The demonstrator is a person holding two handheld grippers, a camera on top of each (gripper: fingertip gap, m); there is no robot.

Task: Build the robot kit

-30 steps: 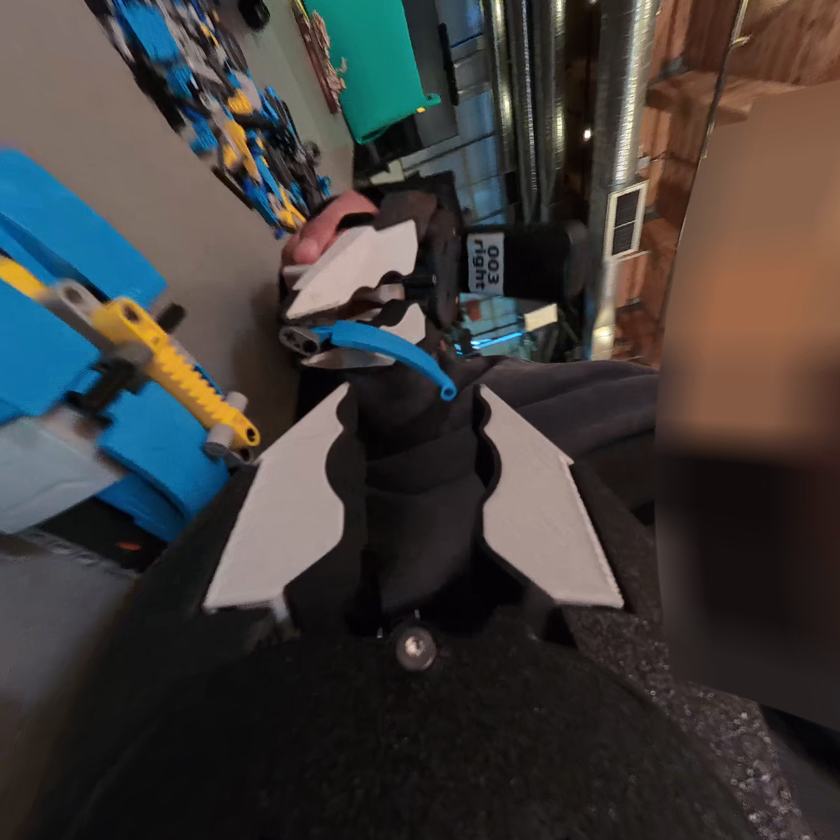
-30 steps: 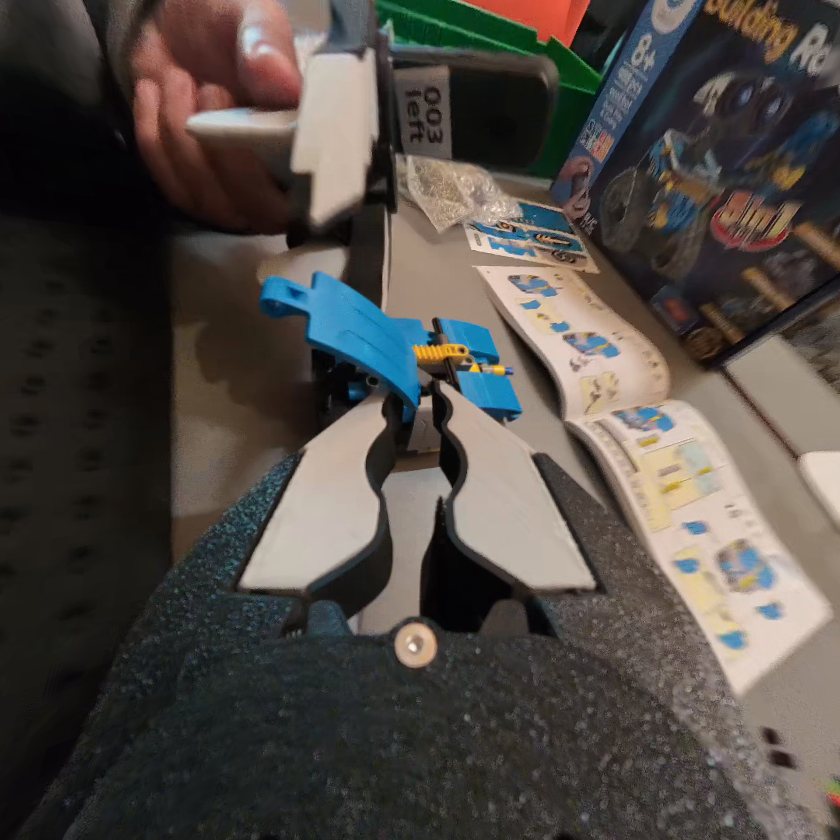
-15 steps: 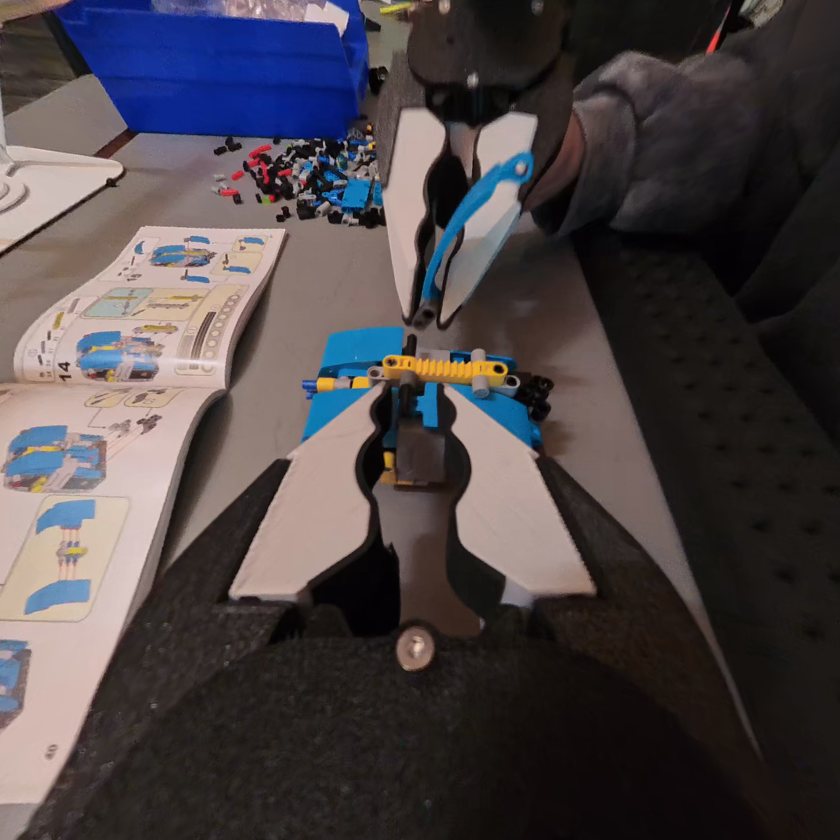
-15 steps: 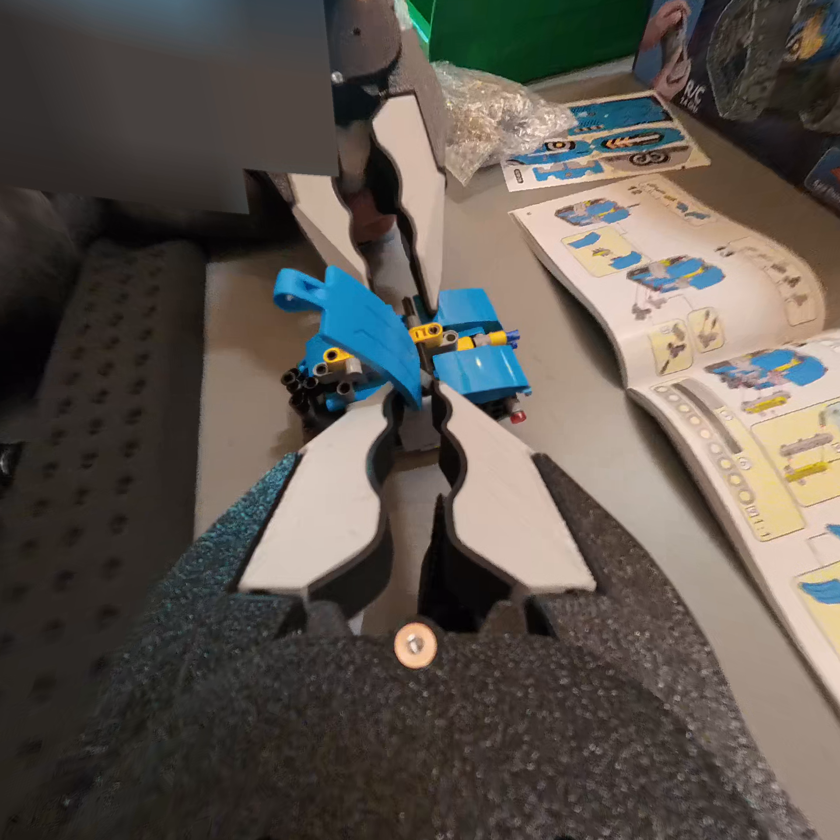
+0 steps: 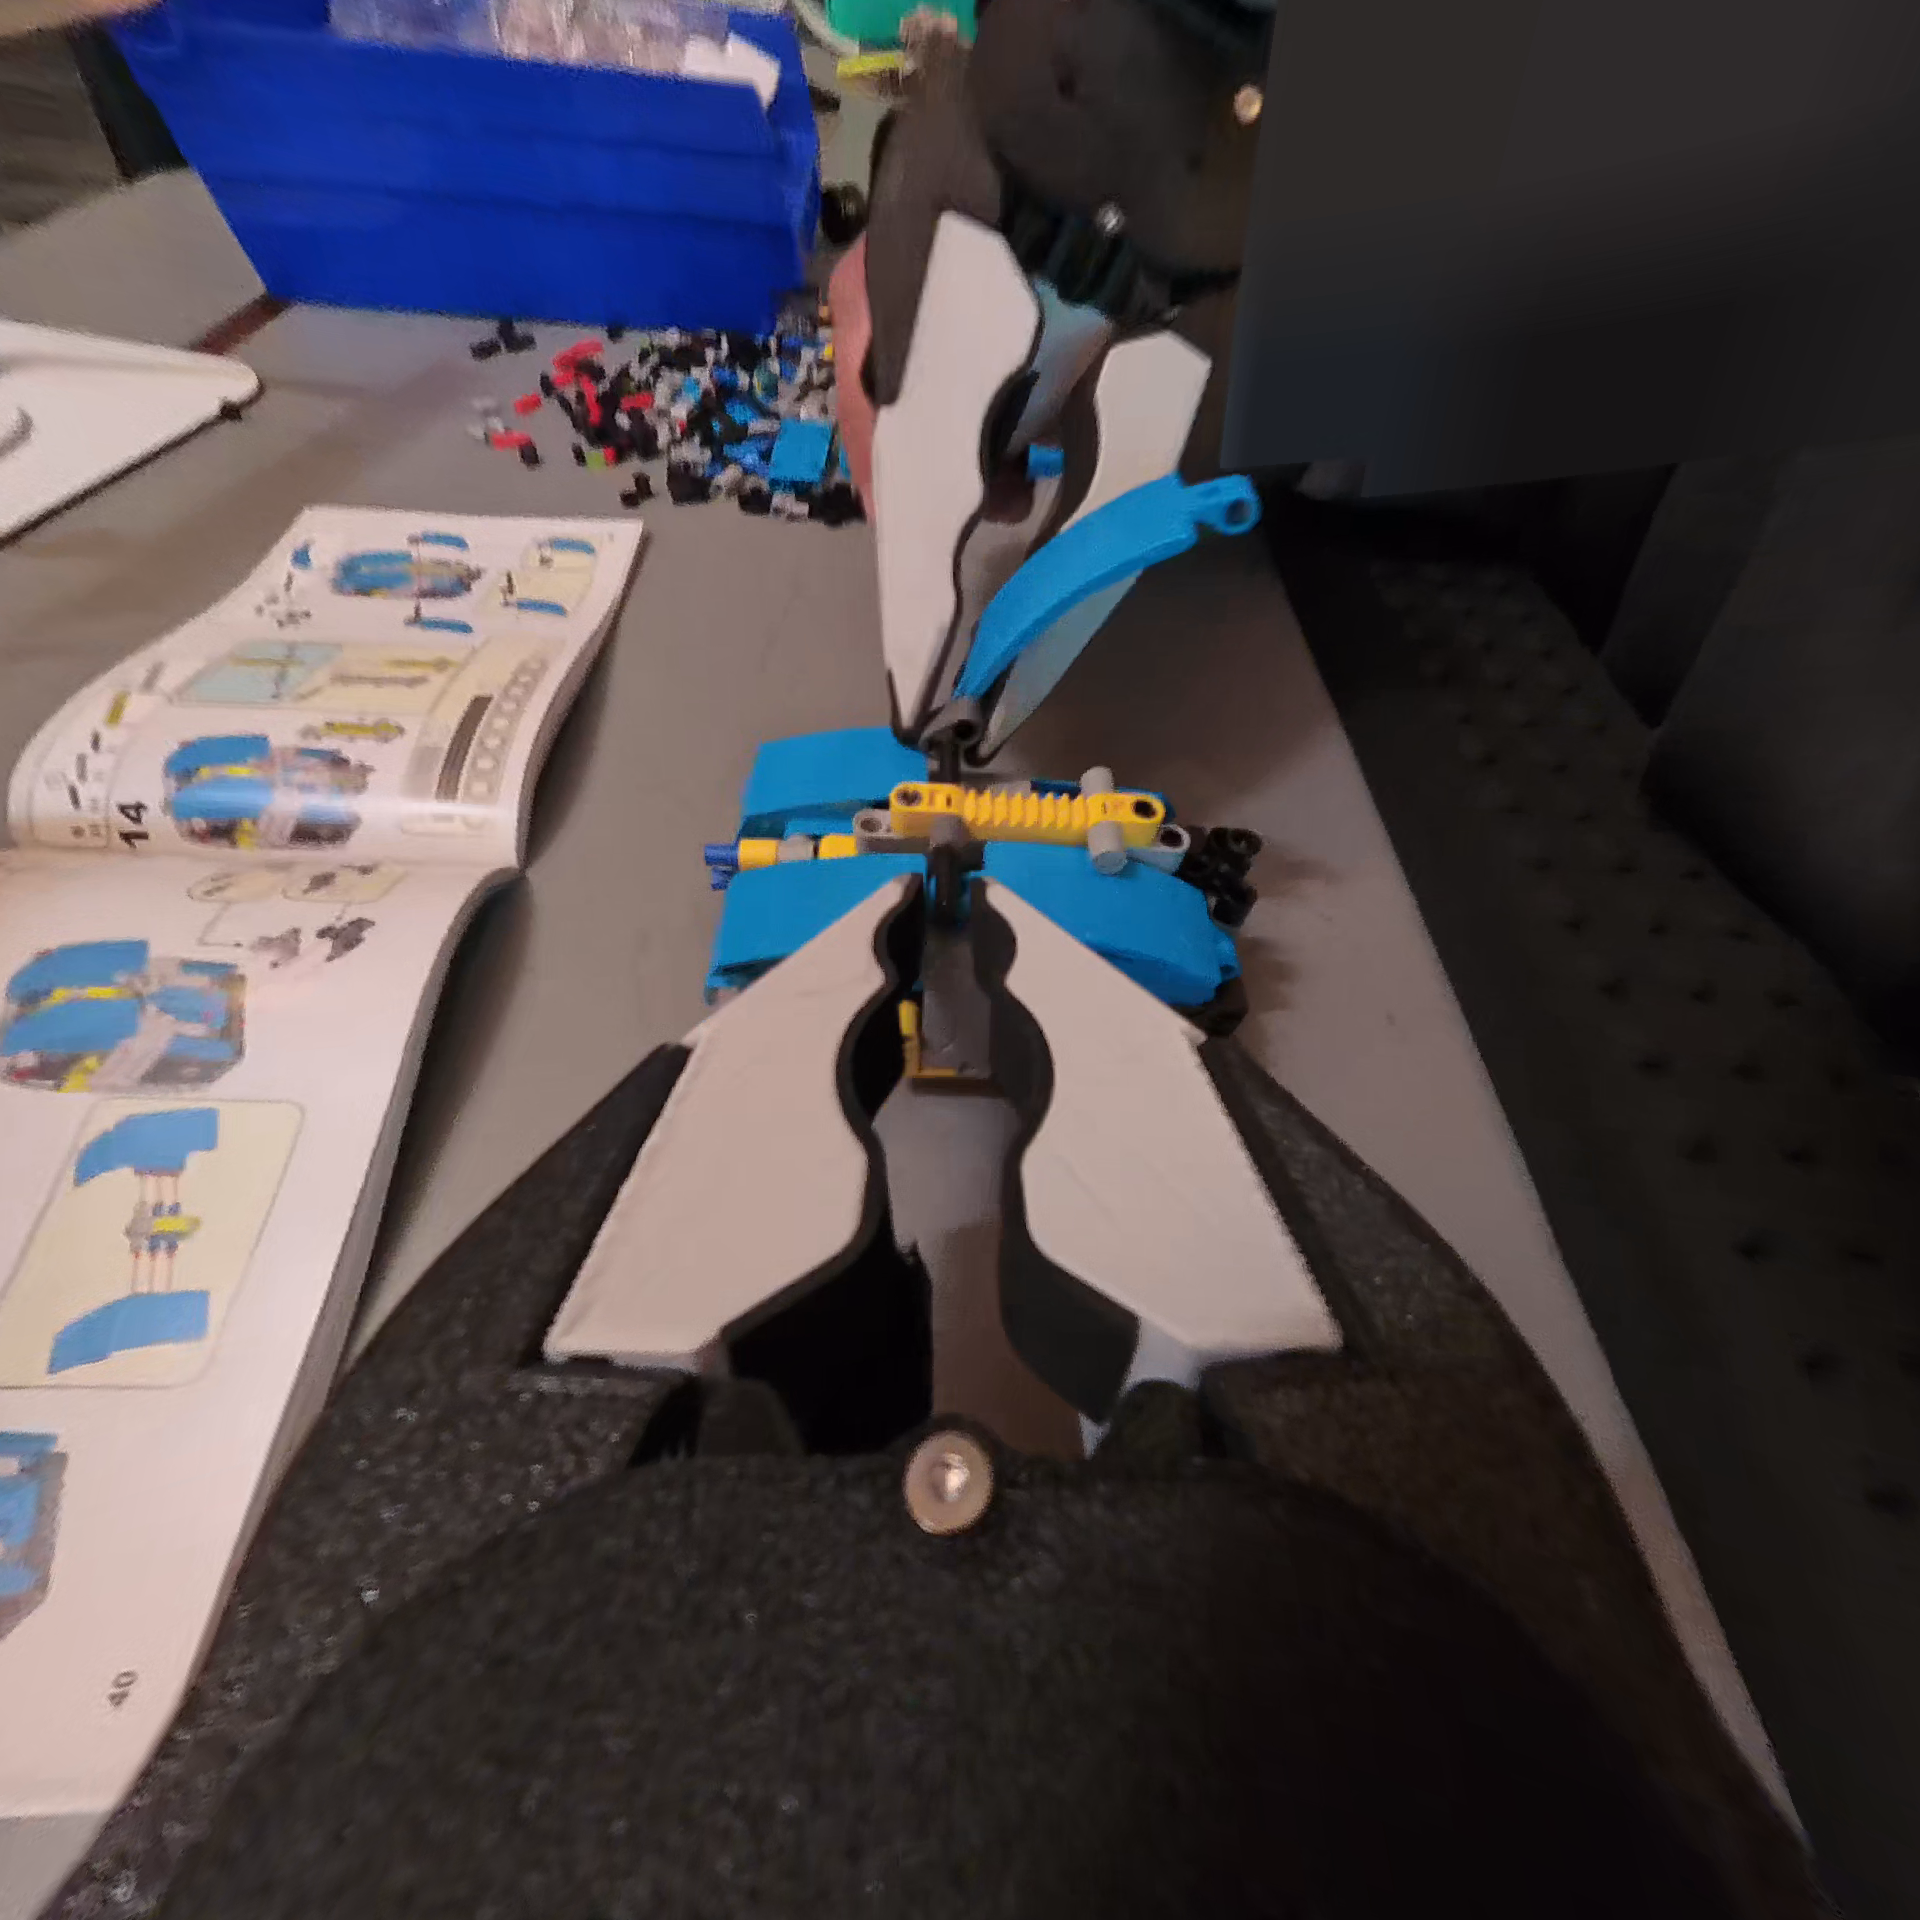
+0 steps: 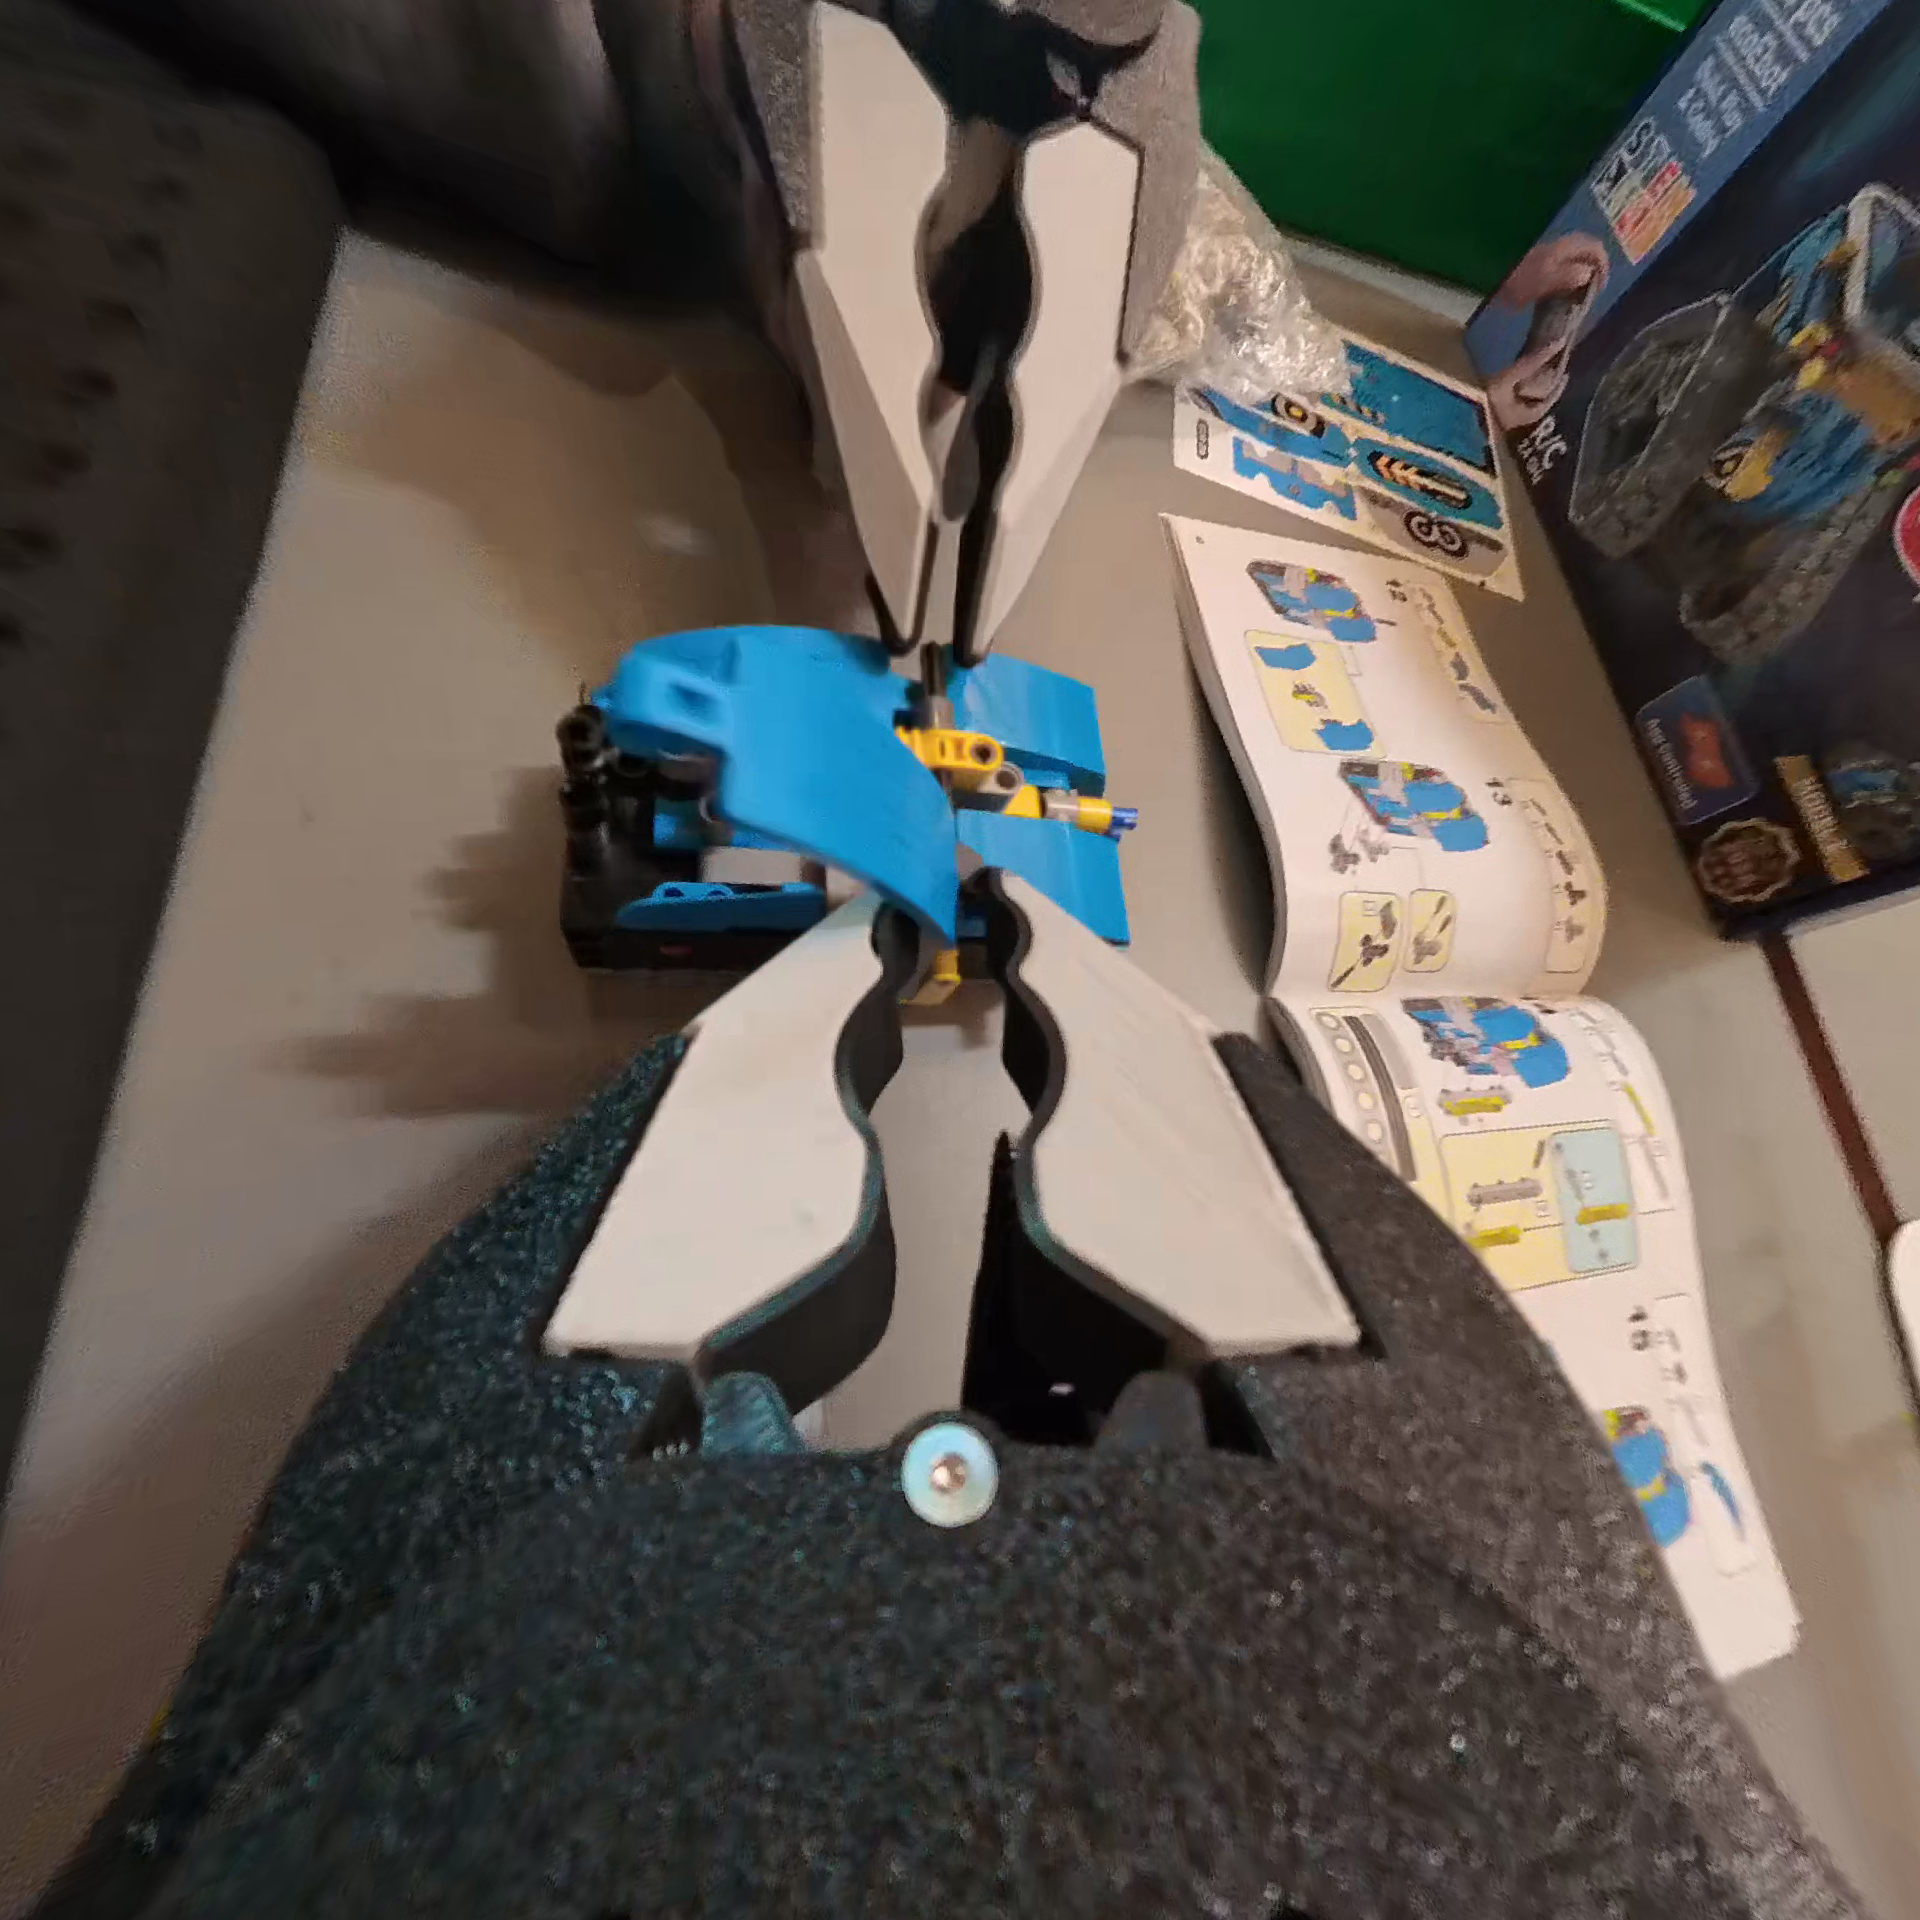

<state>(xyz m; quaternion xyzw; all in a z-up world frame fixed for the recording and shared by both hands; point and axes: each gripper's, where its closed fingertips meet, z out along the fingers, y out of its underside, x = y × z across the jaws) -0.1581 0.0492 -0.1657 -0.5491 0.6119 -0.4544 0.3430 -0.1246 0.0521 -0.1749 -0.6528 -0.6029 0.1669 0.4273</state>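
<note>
Left gripper (image 5: 948,883), nearest in the left wrist view: fingers pressed onto a thin black axle standing up from the blue brick model (image 5: 977,894), whose grey and yellow core sits between the finger bases. The model rests on the grey table (image 5: 665,665), near its edge.

Right gripper (image 5: 940,727), beyond the model and pointing back at it: tips pinched on the grey end of a curved blue panel (image 5: 1091,582), which touches the top of the axle just behind the yellow toothed bar (image 5: 1023,808).

In the right wrist view the right gripper (image 6: 940,883) carries the curved blue panel (image 6: 821,769) over the blue brick model (image 6: 997,821), with the left gripper (image 6: 935,634) opposite.

Half a second earlier the panel's end hung just above the model; it now meets the axle.

Only the left wrist view shows the loose bricks (image 5: 675,426) and blue bin (image 5: 499,187) beyond the open instruction booklet (image 5: 260,831). Only the right wrist view shows the sticker sheet (image 6: 1351,468), clear plastic bag (image 6: 1236,301), printed box (image 6: 1745,468) and green bin (image 6: 1403,125).
</note>
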